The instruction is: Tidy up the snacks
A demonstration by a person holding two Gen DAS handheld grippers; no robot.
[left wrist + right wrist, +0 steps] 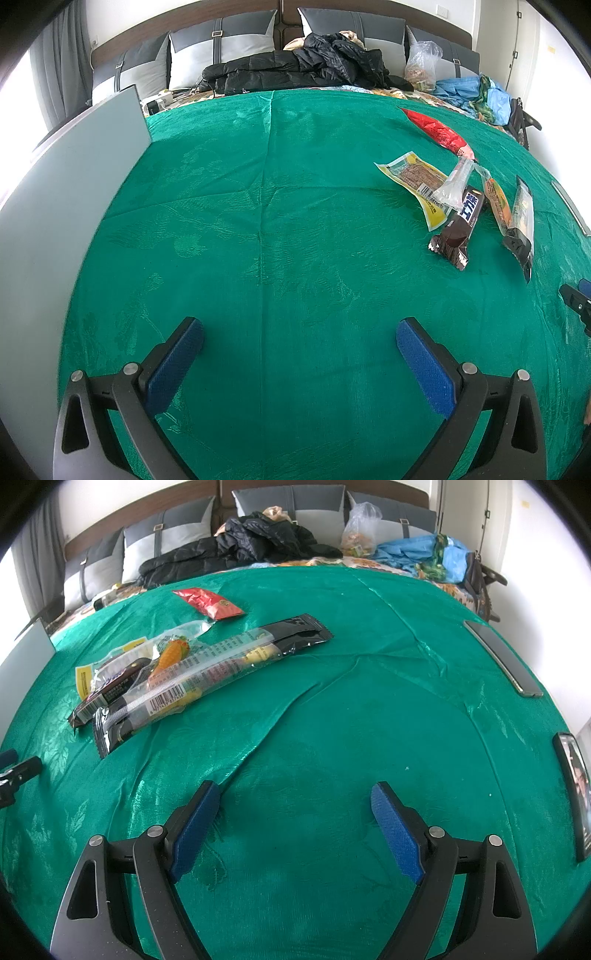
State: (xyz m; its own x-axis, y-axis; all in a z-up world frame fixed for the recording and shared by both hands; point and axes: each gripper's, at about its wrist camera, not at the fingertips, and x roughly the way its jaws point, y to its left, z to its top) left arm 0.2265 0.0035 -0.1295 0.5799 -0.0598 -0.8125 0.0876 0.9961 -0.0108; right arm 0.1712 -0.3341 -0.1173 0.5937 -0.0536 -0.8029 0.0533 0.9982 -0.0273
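Several snack packets lie in a loose pile on a green cloth (258, 221). In the left wrist view the pile is at the right: a red packet (436, 131), a yellow packet (415, 184), a brown chocolate bar (458, 229), an orange corn snack (498, 201) and a long black-and-clear packet (522, 225). The right wrist view shows that pile at the upper left, with the long black-and-clear packet (207, 675) in front and the red packet (208, 603) behind. My left gripper (299, 336) and my right gripper (295, 801) both stand open above bare cloth, short of the pile.
A grey box wall (74, 206) rises at the left. Two phones (502, 657) (574, 794) lie at the cloth's right edge. Black jackets (303, 66), a plastic bag (423, 62), blue fabric (469, 90) and pillows fill the back of the bed. The cloth is wrinkled.
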